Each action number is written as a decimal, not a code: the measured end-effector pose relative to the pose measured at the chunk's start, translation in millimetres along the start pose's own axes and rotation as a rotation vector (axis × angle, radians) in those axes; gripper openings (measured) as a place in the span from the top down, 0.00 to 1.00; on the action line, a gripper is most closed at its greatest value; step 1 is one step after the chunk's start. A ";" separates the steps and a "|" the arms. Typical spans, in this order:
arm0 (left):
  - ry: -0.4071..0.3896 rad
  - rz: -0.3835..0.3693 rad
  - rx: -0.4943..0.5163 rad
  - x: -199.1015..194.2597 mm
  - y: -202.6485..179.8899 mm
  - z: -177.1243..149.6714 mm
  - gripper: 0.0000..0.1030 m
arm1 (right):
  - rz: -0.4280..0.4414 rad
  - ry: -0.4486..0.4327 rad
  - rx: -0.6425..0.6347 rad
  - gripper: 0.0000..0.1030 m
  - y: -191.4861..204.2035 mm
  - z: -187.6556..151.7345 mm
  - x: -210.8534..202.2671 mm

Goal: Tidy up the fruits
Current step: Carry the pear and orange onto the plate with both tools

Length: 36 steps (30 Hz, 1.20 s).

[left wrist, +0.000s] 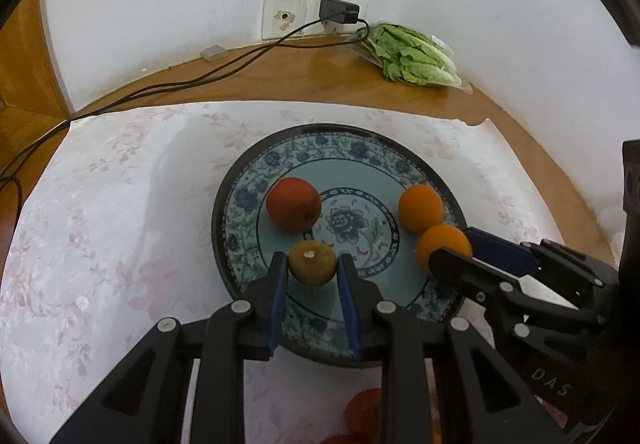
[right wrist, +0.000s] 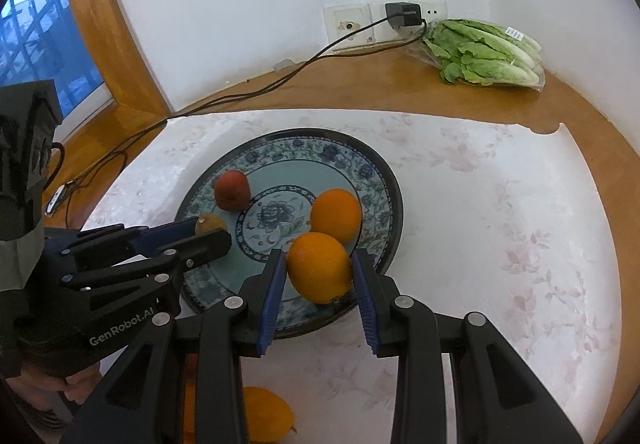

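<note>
A blue floral plate (left wrist: 280,151) (right wrist: 376,167) sits on a white cloth. On it lie a red fruit (left wrist: 294,204) (right wrist: 232,189) and an orange (left wrist: 420,207) (right wrist: 336,215). My left gripper (left wrist: 313,264) is shut on a small brown-green fruit (left wrist: 313,263) (right wrist: 210,223) at the plate's near side. My right gripper (right wrist: 319,268) is shut on a second orange (right wrist: 319,268) (left wrist: 443,244) over the plate's near rim. The right gripper also shows in the left wrist view (left wrist: 454,246).
A bag of lettuce (left wrist: 412,55) (right wrist: 484,53) lies at the back right by the wall. A charger (left wrist: 339,12) and its black cable (left wrist: 180,83) run along the wooden table. More fruit lies on the cloth near me: red ones (left wrist: 362,410) and a yellow one (right wrist: 268,416).
</note>
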State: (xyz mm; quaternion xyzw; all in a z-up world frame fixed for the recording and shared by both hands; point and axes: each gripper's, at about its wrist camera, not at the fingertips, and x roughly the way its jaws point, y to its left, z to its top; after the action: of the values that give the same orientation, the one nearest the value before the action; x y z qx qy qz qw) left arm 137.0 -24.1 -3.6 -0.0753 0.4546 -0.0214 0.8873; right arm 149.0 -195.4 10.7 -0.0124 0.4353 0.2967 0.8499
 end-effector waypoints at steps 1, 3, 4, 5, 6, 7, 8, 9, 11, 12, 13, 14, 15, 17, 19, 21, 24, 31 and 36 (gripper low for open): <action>-0.004 -0.002 0.000 1.2 -0.1 0.3 0.75 | -0.001 -0.001 0.000 0.66 -0.3 0.3 0.9; -0.009 -0.004 0.000 2.6 0.4 -0.1 0.74 | 0.000 -0.005 0.003 0.66 -2.0 1.1 3.2; -0.009 -0.003 0.000 4.5 0.6 0.3 0.75 | 0.000 -0.008 0.003 0.66 -2.6 1.6 4.0; -0.008 0.000 0.000 6.2 1.1 0.6 0.75 | -0.001 -0.012 0.002 0.66 -2.8 2.0 4.7; -0.006 0.002 -0.002 7.7 1.8 0.4 0.74 | -0.003 -0.015 0.000 0.66 -3.1 2.1 5.2; -0.010 0.001 -0.003 8.7 2.2 1.1 0.75 | -0.002 -0.017 -0.001 0.66 -3.4 2.4 5.7; -0.013 0.002 -0.003 9.5 2.5 1.9 0.75 | -0.001 -0.021 -0.001 0.66 -3.8 2.8 6.4; -0.016 0.005 -0.001 10.3 2.7 2.8 0.75 | 0.000 -0.024 -0.002 0.66 -3.9 3.0 6.9; -0.021 0.012 0.004 12.3 3.1 4.2 0.74 | 0.001 -0.031 -0.004 0.66 -3.7 3.3 7.4; -0.024 0.016 0.005 13.3 3.6 4.7 0.74 | 0.001 -0.034 -0.005 0.66 -3.8 3.4 7.6; -0.027 0.016 0.005 13.9 4.0 5.1 0.75 | 0.001 -0.038 -0.007 0.66 -3.8 3.4 7.9; -0.030 0.017 0.002 14.6 4.5 5.3 0.75 | 0.001 -0.041 -0.007 0.66 -3.6 3.3 8.2; -0.032 0.018 0.002 15.0 4.7 6.0 0.75 | 0.003 -0.046 -0.007 0.66 -3.9 3.1 8.4; -0.036 0.020 0.005 16.2 4.5 6.6 0.75 | 0.006 -0.049 -0.004 0.66 -4.4 2.6 8.9; -0.037 0.022 0.009 16.7 4.4 6.8 0.74 | 0.011 -0.051 0.000 0.66 -5.3 2.7 9.2; -0.038 0.021 0.009 16.6 4.9 7.0 0.74 | 0.014 -0.052 0.004 0.66 -5.9 2.7 9.2; -0.037 0.021 0.008 16.5 5.5 7.1 0.74 | 0.029 -0.046 0.021 0.66 -7.3 2.3 11.0; -0.031 0.006 0.006 14.4 5.5 7.5 0.63 | 0.039 -0.034 0.033 0.66 -7.3 1.1 13.7; -0.022 0.018 0.013 9.3 3.0 6.6 0.55 | 0.049 -0.043 0.048 0.60 -10.0 1.4 8.6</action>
State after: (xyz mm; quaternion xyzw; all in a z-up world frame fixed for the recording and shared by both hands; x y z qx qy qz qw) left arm 147.7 -21.4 -7.8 -0.0656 0.4453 -0.0154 0.8928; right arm 159.1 -199.0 2.8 0.0251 0.4240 0.3069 0.8517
